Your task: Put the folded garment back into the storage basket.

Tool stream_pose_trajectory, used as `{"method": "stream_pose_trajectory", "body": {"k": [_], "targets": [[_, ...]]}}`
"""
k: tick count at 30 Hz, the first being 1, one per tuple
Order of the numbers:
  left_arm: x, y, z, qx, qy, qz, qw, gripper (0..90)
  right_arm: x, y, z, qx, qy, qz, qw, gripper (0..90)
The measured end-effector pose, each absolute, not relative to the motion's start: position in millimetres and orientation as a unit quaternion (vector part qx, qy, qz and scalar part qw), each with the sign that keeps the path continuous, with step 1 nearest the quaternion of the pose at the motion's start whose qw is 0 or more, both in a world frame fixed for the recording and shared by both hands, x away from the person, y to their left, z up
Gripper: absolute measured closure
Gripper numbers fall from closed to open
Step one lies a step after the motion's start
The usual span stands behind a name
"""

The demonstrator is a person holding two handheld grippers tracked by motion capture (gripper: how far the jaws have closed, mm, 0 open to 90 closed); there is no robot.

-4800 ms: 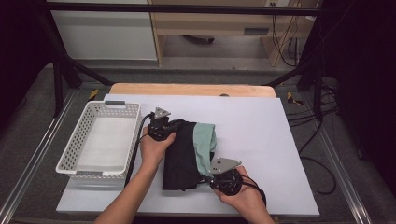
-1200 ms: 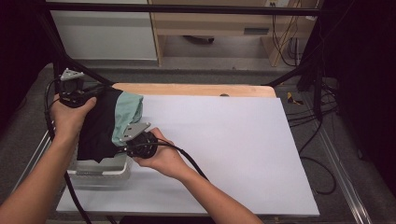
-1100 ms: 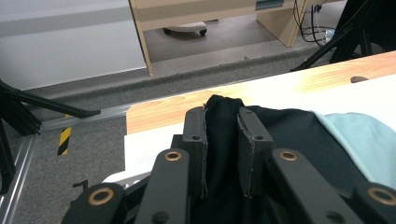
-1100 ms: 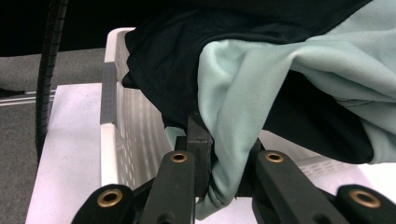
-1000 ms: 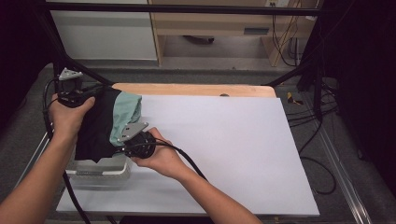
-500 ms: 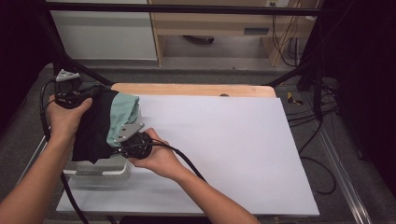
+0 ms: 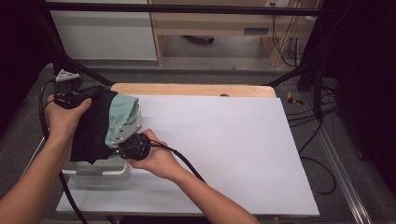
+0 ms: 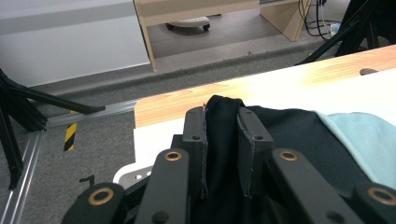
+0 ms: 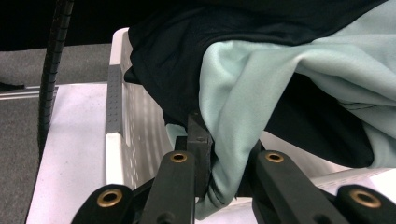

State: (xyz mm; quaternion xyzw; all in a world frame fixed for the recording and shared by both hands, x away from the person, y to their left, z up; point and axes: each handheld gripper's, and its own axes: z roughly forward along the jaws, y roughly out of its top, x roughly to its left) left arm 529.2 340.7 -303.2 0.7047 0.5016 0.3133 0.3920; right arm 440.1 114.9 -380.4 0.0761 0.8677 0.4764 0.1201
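Note:
A folded garment, black (image 7: 91, 130) with a mint-green part (image 7: 120, 112), hangs over the white basket (image 7: 99, 169) at the table's left end. My left gripper (image 7: 86, 94) holds its far edge; in the left gripper view the jaws (image 8: 222, 119) are shut on a fold of black cloth (image 8: 289, 133), with the mint part (image 8: 369, 140) to the right. My right gripper (image 7: 119, 142) grips the near edge. In the right gripper view its jaws (image 9: 224, 156) pinch the mint cloth (image 9: 261, 79), the black cloth (image 9: 187, 42) sags above the basket's perforated wall (image 9: 114, 112).
A white sheet (image 7: 224, 140) covers the table, with a strip of bare wood (image 7: 196, 89) along its far edge. Black cables trail from both grippers. A metal frame rail (image 7: 341, 168) runs along the right side, and cables lie on the floor there.
Since the earliest frame both grippers have carried the garment from the middle of the table to above the basket at the left. Over the last second nothing has visibly shifted.

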Motion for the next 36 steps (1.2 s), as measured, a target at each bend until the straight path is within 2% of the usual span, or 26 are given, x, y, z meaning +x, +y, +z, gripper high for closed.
{"method": "stream_pose_trajectory", "body": {"k": [36], "targets": [[536.4,348.9,-320.0,0.703,0.521,0.301,0.380,75.4,435.0,127.9,-392.1,0.081,0.866,0.480,0.113,81.5]]}}
